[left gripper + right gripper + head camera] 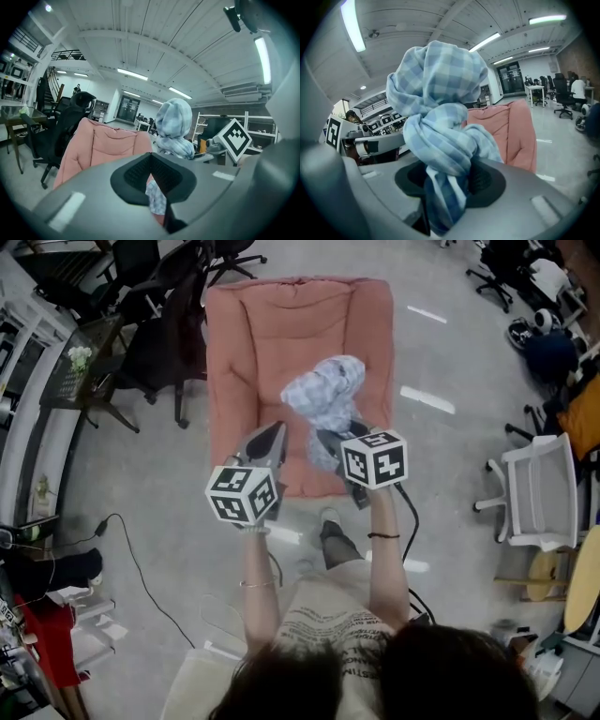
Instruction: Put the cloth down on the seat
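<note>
Person standing at the front edge of a pink padded seat, arms out, one gripper in each hand, both over the front part of the seat cushion. The right gripper is clamped on a blue-and-white checked cloth. A strip of the fabric runs down between its dark pads, and the rest stands bunched and knotted in a lump above the jaws. The cloth is in the air over the middle of the seat, not touching the cushion. The left gripper sits just beside it, toward the seat's left side, with its jaws drawn together to a point at the tips and nothing bundled in them. A sliver of checked fabric and some pink show through the slit lower down; I cannot tell whether that sliver is pinched. The seat stands on a grey floor. Black office chairs are off its back left corner, and a white chair stands well off to its right.
</note>
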The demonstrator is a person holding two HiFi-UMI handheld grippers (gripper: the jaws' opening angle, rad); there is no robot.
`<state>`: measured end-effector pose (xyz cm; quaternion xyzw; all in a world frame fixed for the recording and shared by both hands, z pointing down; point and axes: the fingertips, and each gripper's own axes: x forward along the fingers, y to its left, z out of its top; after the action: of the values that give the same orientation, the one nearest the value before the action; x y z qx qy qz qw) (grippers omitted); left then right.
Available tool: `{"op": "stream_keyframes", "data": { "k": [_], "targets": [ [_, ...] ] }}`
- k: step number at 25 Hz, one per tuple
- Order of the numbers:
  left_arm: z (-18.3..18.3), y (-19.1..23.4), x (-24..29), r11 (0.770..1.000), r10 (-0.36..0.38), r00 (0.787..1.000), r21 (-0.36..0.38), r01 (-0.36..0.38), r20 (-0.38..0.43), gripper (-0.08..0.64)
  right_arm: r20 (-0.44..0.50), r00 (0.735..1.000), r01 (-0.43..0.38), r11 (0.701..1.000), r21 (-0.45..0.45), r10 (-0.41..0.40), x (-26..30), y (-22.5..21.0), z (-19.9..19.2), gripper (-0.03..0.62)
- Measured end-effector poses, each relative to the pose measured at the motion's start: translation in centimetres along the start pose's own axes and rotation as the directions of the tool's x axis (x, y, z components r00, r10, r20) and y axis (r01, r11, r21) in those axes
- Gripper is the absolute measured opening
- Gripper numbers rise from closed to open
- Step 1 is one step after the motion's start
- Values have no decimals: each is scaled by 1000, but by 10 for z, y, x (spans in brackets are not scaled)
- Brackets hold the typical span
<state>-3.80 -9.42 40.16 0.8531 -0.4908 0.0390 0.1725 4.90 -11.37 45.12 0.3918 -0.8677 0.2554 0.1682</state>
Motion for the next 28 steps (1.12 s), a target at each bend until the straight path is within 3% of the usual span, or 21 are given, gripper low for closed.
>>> {"op": "stream_keyframes", "data": {
  "k": [16,28],
  "targets": [
    [20,37,49,989,137,990,-50,-137,7,6,-59,993,-105,994,-24,103,52,-45,42,184],
    [6,59,46,972,206,978,-112,-207,-22,6,-118,980,-163,986,-18,160,86,-37,39,184]
  ]
}}
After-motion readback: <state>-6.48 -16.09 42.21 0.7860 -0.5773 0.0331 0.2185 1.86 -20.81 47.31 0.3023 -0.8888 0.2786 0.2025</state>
